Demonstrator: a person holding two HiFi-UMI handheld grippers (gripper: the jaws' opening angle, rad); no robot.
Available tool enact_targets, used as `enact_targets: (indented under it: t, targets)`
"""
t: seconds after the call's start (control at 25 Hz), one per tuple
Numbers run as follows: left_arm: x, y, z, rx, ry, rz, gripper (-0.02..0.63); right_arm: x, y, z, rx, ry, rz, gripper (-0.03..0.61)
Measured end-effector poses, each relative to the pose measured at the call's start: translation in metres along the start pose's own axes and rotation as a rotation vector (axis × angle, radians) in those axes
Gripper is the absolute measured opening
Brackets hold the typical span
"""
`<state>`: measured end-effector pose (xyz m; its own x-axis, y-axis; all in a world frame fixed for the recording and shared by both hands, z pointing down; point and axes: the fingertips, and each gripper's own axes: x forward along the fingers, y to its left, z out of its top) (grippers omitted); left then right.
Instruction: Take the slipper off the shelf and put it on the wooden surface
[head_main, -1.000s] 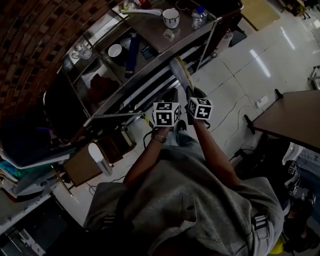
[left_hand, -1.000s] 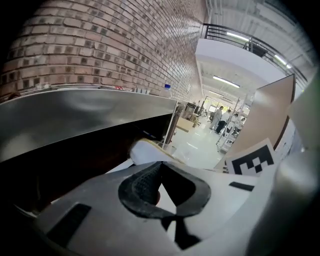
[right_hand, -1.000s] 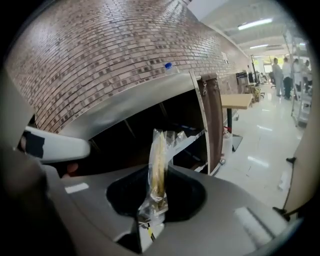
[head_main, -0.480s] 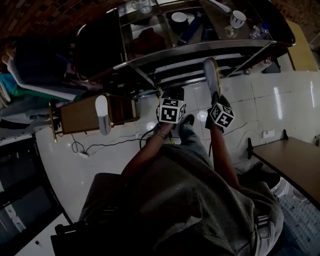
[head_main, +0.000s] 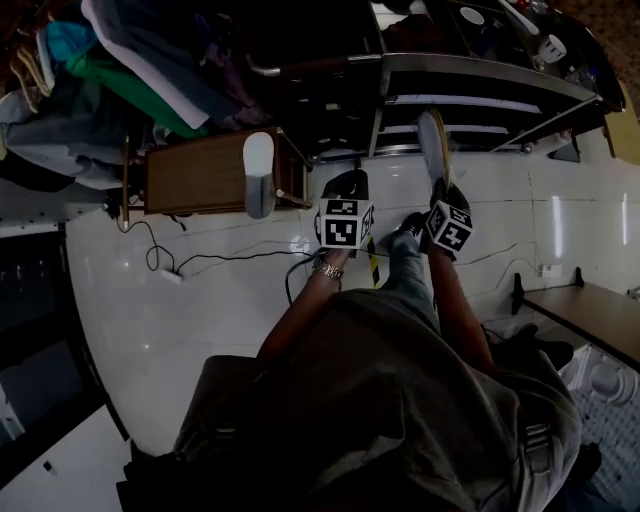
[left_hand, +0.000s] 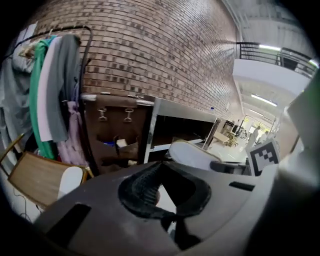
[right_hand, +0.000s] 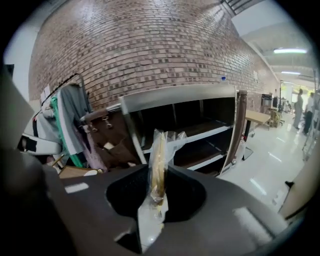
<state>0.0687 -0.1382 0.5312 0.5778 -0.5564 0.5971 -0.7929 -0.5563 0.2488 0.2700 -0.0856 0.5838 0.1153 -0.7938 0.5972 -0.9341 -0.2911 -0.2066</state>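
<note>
A pale slipper (head_main: 433, 145) in clear plastic wrap stands on edge between the jaws of my right gripper (head_main: 440, 190), which is shut on it. In the right gripper view the slipper (right_hand: 159, 160) rises edge-on from the jaws, with the metal shelf (right_hand: 200, 132) behind it. A second pale slipper (head_main: 259, 172) lies on the low wooden surface (head_main: 195, 178) to the left. My left gripper (head_main: 345, 182) hangs beside the right one, jaws together and nothing in them. In the left gripper view the held slipper (left_hand: 192, 154) shows to the right and the wooden surface (left_hand: 35, 177) at lower left.
A rack of hanging clothes (head_main: 130, 60) stands left of the shelf (head_main: 480, 80), over the wooden surface. A cable (head_main: 215, 258) trails over the white tiled floor. A brown table (head_main: 590, 310) stands at the right. A brick wall (right_hand: 150, 55) backs the shelf.
The view has swung left, away from the shelf. Both grippers, the right one with the slipper, have come off the shelf and now hang over the floor, nearer the wooden surface.
</note>
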Motion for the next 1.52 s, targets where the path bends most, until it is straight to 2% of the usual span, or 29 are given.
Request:
enact_targets:
  t: [0.16, 0.32, 0.44, 0.64, 0.76, 0.88, 1.0, 1.12, 1.24, 1.44, 1.52]
  targets:
    - [-0.093, 0.074, -0.041, -0.054, -0.018, 0.043, 0.004, -0.054, 0.137, -0.064, -0.024, 0.042, 0.114, 0.06]
    - [-0.172, 0.129, -0.075, -0.143, -0.029, 0.096, 0.003, -0.103, 0.277, -0.124, -0.107, 0.132, 0.355, 0.06]
    - [-0.217, 0.173, -0.097, -0.21, -0.058, 0.167, 0.003, -0.124, 0.363, -0.154, -0.154, 0.177, 0.528, 0.06]
    - [-0.284, 0.245, -0.152, -0.324, -0.088, 0.329, 0.003, -0.13, 0.449, -0.22, -0.105, 0.286, 0.704, 0.06]
    - [-0.321, 0.28, -0.195, -0.401, -0.077, 0.434, 0.003, -0.125, 0.485, -0.279, -0.041, 0.384, 0.786, 0.06]
    - [-0.349, 0.299, -0.236, -0.463, -0.052, 0.514, 0.005, -0.105, 0.499, -0.344, 0.01, 0.477, 0.776, 0.06]
    - [-0.355, 0.306, -0.269, -0.513, -0.03, 0.54, 0.003, -0.061, 0.495, -0.391, 0.101, 0.506, 0.66, 0.06]
    - [-0.338, 0.305, -0.292, -0.53, -0.005, 0.511, 0.004, -0.009, 0.482, -0.413, 0.244, 0.483, 0.55, 0.06]
    - [-0.314, 0.31, -0.307, -0.507, 0.009, 0.465, 0.003, 0.04, 0.473, -0.43, 0.389, 0.465, 0.469, 0.06]
    - [-0.28, 0.328, -0.315, -0.481, -0.012, 0.426, 0.003, 0.104, 0.459, -0.449, 0.503, 0.386, 0.397, 0.06]
    - [-0.267, 0.337, -0.318, -0.467, -0.03, 0.424, 0.003, 0.135, 0.454, -0.453, 0.585, 0.336, 0.389, 0.06]
